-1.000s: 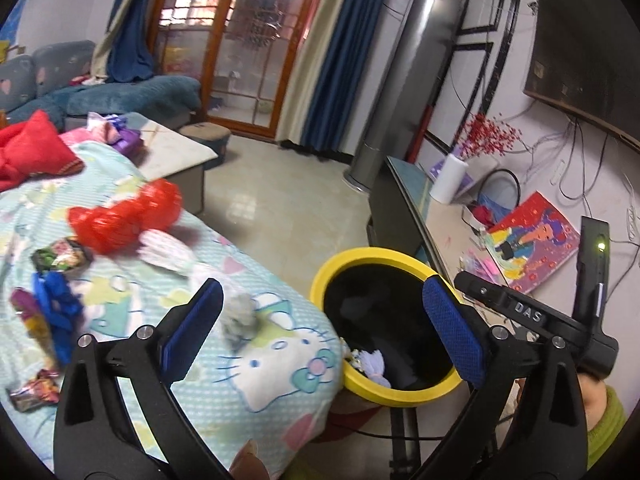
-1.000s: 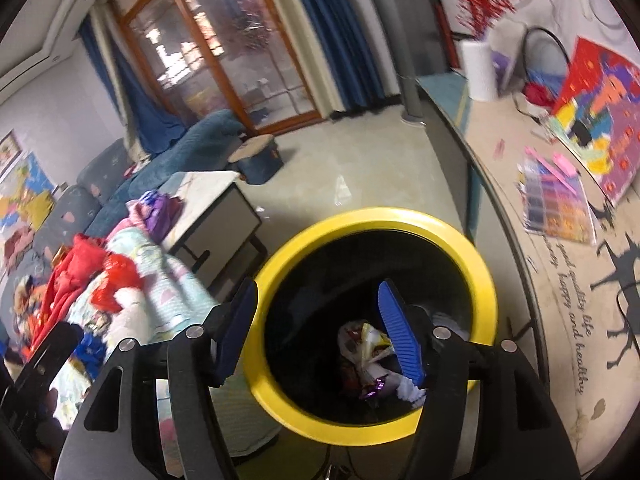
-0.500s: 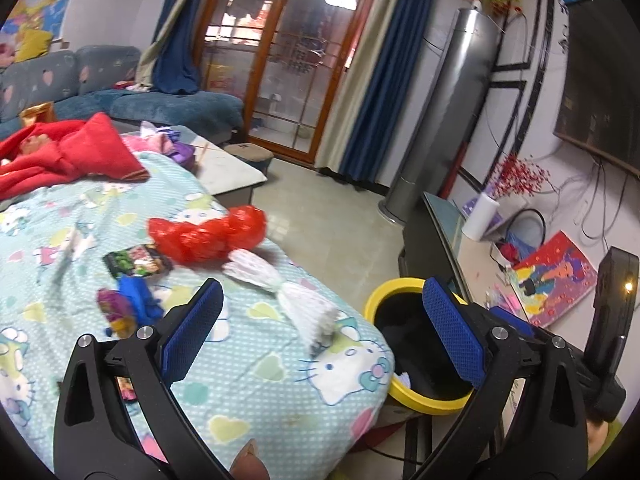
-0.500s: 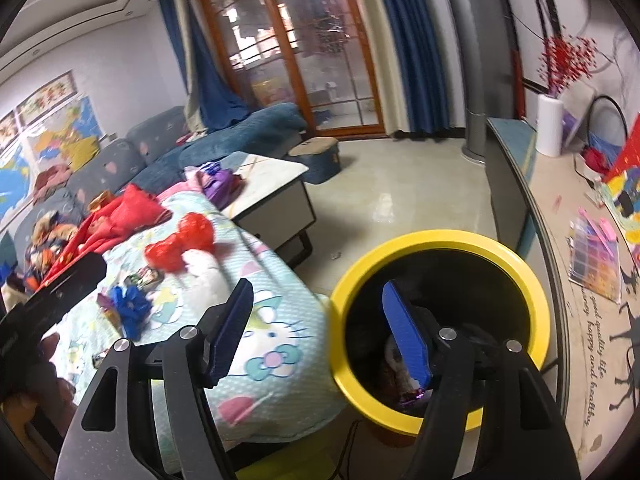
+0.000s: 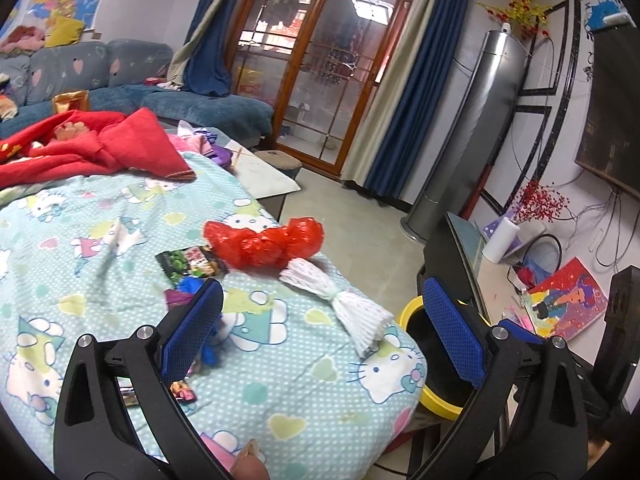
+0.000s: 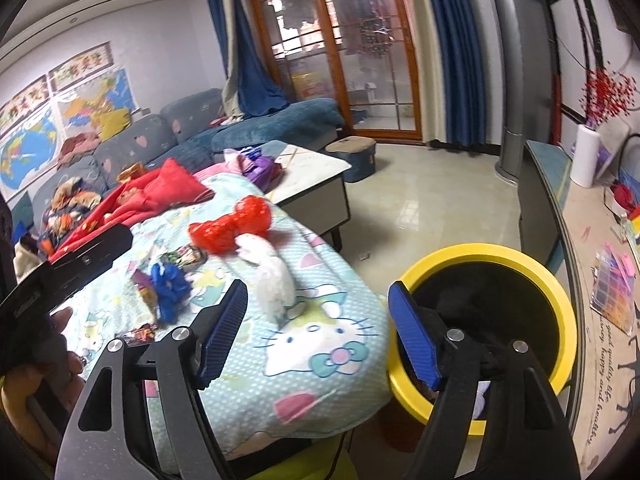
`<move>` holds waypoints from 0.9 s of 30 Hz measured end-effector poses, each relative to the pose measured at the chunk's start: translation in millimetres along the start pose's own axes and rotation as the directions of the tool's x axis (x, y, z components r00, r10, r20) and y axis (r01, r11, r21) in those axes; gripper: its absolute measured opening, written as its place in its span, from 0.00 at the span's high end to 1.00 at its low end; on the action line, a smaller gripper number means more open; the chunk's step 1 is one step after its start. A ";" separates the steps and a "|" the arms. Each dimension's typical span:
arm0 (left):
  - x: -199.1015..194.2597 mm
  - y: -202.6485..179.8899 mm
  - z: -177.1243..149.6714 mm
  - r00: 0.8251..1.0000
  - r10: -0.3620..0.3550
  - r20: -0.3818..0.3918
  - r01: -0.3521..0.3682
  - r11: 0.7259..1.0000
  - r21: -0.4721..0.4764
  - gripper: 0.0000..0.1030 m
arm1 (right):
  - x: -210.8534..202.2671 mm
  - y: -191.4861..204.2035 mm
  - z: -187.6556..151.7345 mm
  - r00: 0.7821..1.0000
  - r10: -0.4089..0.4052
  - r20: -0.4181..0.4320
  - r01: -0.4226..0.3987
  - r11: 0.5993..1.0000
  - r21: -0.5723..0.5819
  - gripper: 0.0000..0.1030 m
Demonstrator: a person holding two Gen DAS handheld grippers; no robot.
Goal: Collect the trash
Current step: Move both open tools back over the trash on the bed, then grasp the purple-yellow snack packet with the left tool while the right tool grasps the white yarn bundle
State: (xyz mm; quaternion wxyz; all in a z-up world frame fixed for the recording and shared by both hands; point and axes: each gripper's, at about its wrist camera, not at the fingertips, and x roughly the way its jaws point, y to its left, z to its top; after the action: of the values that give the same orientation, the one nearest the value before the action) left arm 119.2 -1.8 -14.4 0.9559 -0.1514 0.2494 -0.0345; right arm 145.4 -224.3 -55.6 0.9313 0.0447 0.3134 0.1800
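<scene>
You are holding the left hand-held gripper (image 5: 320, 324) with its blue pads spread wide and nothing between them. You are holding the right hand-held gripper (image 6: 320, 332) with its jaws opening and nothing between them either.

The landmark is the yellow trash bin (image 6: 532, 276) with a black inside. It is standing at the corner of a surface under a light blue cartoon-cat cloth (image 5: 100, 256), and the right hand-held gripper is hanging over that corner and the bin's near rim.

The trash is lying on the cloth, to the left of the bin. Nearest the bin, a white foam net sleeve (image 5: 344, 308) is lying twisted at its middle. Just past it from the bin, a crumpled red plastic bag (image 5: 268, 242) is touching the sleeve's far end. Left of the bag, a dark snack wrapper (image 5: 188, 266) is lying flat, and a crumpled blue piece (image 6: 168, 284) is sitting near it. Further from the bin, a red garment (image 5: 100, 148) is lying bunched on the cloth, and a grey-blue sofa (image 5: 80, 76) is standing beyond that.
</scene>
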 end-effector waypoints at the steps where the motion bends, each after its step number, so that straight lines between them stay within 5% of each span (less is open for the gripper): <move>1: -0.6 3.1 0.0 1.000 0.006 0.000 -0.006 1.000 -0.003 0.11 | 0.1 3.2 -0.3 1.000 0.004 -0.002 -0.004 1.000 -0.008 0.30; 15: -2.8 60.4 -5.3 0.994 0.106 -0.024 -0.107 0.991 -0.075 0.11 | 32.0 53.6 -0.8 0.996 0.061 -0.070 -0.069 0.989 -0.130 0.27; 18: 1.5 71.8 -9.7 0.991 0.129 -0.047 -0.133 0.987 -0.087 0.23 | 48.4 57.2 1.5 0.994 0.056 -0.098 -0.069 0.989 -0.132 0.27; 25: 9.1 90.9 -12.9 0.990 0.128 -0.067 -0.136 0.982 -0.129 0.31 | 88.6 56.8 5.4 0.988 0.029 -0.153 -0.047 0.992 -0.117 0.27; 27: 12.6 90.0 -13.2 0.990 0.119 -0.074 -0.128 0.983 -0.130 0.42 | 99.2 54.8 6.4 0.986 0.015 -0.164 -0.033 0.993 -0.111 0.27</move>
State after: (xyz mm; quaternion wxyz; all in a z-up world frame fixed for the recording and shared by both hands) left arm 122.9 78.5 -58.8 0.9350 -0.1985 0.2916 0.0366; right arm 205.7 -137.1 -96.0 0.9013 -0.0194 0.3773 0.2118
